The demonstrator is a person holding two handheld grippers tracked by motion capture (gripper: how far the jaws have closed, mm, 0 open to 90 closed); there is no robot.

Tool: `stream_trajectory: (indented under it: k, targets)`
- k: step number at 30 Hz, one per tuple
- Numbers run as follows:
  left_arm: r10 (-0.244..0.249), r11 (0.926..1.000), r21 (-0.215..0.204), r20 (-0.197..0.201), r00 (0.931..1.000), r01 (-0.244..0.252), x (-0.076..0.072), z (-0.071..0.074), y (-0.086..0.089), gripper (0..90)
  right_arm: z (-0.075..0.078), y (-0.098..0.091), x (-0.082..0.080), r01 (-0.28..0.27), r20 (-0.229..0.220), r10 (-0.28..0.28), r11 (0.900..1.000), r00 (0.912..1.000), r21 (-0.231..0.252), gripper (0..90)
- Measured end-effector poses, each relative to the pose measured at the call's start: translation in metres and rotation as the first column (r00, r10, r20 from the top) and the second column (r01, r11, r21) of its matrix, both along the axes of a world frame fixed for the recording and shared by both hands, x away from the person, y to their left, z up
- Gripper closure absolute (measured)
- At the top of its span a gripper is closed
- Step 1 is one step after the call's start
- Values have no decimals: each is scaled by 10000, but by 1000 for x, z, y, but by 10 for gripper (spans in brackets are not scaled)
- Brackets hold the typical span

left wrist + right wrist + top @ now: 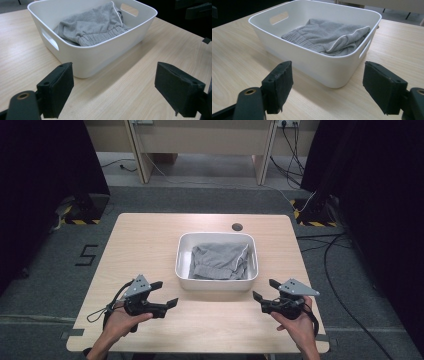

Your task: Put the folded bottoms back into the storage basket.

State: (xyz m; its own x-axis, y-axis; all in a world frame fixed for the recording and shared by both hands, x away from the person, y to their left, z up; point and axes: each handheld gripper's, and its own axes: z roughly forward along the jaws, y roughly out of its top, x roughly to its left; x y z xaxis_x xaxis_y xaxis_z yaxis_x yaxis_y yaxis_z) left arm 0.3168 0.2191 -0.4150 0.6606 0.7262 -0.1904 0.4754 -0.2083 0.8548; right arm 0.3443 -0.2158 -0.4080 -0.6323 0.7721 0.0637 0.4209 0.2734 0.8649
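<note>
Cloth [220,260], a grey knit garment crumpled inside the white bin [216,284] mid-tabletop [150,235], looks soft, light and floppy (best pinched at its ribbed waistband), while left hand-held gripper [167,294] and right hand-held gripper [265,290] both hover spread and empty.

Even overhead light, soft shadows beside the basin [100,60], dark room edges, mild softness

A single black figure "5" [88,255] is marked on the grey floor [45,270], just beside the counter's [150,235] left edge in the high view. No other writing, label or brand can be read anywhere.
</note>
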Motion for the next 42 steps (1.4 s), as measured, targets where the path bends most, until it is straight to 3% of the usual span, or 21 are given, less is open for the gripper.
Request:
stream_trajectory:
  k: [7, 23, 42]
  targets:
    - [132, 9998, 131, -109, 9999, -131, -7, -11, 6, 153, -7, -2, -7, -337, -80, 337, 9994, 9994, -10, 225]
    - [537, 9982, 311, -758, 9957, -515, -24, -46, 25, 153, -24, -17, -25, -4, -358, 6, 10000, 9994, 32, 224]
    - [791, 9920, 1068, -1133, 9904, -670, -39, -70, 35, 153, -56, -27, -40, 325, -1007, -404, 9964, 9941, -786, 224]
